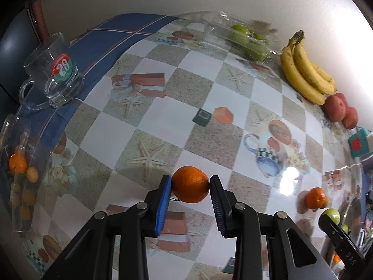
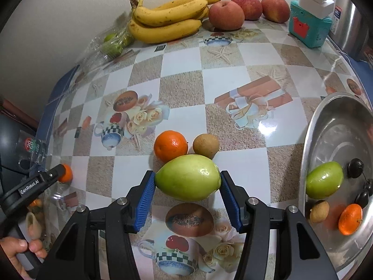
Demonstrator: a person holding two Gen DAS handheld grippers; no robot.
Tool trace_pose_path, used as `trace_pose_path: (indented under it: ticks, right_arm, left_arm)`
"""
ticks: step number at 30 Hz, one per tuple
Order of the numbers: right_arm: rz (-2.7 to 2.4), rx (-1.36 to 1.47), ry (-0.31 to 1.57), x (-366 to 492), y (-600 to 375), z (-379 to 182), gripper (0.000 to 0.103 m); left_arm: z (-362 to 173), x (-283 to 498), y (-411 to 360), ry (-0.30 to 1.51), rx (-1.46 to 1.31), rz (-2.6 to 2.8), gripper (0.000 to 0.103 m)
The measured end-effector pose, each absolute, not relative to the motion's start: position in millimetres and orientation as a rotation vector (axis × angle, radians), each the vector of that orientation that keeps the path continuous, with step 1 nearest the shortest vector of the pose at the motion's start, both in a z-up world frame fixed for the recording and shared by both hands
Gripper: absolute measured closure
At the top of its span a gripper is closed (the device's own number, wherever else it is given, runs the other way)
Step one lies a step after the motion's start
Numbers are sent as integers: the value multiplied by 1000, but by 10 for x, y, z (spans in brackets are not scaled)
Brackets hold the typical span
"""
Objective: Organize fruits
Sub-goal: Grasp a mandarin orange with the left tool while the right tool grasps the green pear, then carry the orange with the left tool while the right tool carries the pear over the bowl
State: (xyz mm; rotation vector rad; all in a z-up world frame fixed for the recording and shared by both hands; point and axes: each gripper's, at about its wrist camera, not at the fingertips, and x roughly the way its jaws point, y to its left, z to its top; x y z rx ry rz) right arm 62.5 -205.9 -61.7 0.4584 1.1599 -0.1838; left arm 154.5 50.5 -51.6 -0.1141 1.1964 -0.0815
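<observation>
1. My left claw (image 1: 190,187) was clamped on a small orange (image 1: 190,184); both blue pads (image 1: 163,200) pressed its sides just over the patterned tablecloth (image 1: 163,126).
2. My right claw (image 2: 187,184) was clamped on a big green fruit (image 2: 187,177), with one pad touching each of its ends.
3. Just beyond the green fruit, touching or almost touching it, lay a second orange (image 2: 170,145) and beside it a small brown fruit (image 2: 206,145).
4. To the right of my right claw stood a metal bowl (image 2: 326,121). It held another green fruit (image 2: 324,180), an orange (image 2: 350,219), a small brown fruit (image 2: 319,211) and some dark round fruits (image 2: 355,168).
5. To the left of my left claw stood a clear container (image 1: 14,144) with small orange fruits inside.
6. Further to the left, a glass mug (image 1: 54,74) stood on a blue cloth (image 1: 100,44).
7. Far ahead of the right claw, near the wall, lay the bananas (image 2: 170,16), three red apples (image 2: 226,15) just right of them, and a teal box (image 2: 310,26).
8. Left of the bananas, green fruits lay in a clear plastic pack (image 2: 112,44).
</observation>
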Motion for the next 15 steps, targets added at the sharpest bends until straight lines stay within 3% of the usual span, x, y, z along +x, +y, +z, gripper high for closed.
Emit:
trace_pose_path:
  ticks: [15]
  right_arm:
    - [-212, 532, 1113, 495, -2259, -386, 46]
  left_arm:
    - [-260, 1365, 61, 1157, -108, -133, 67]
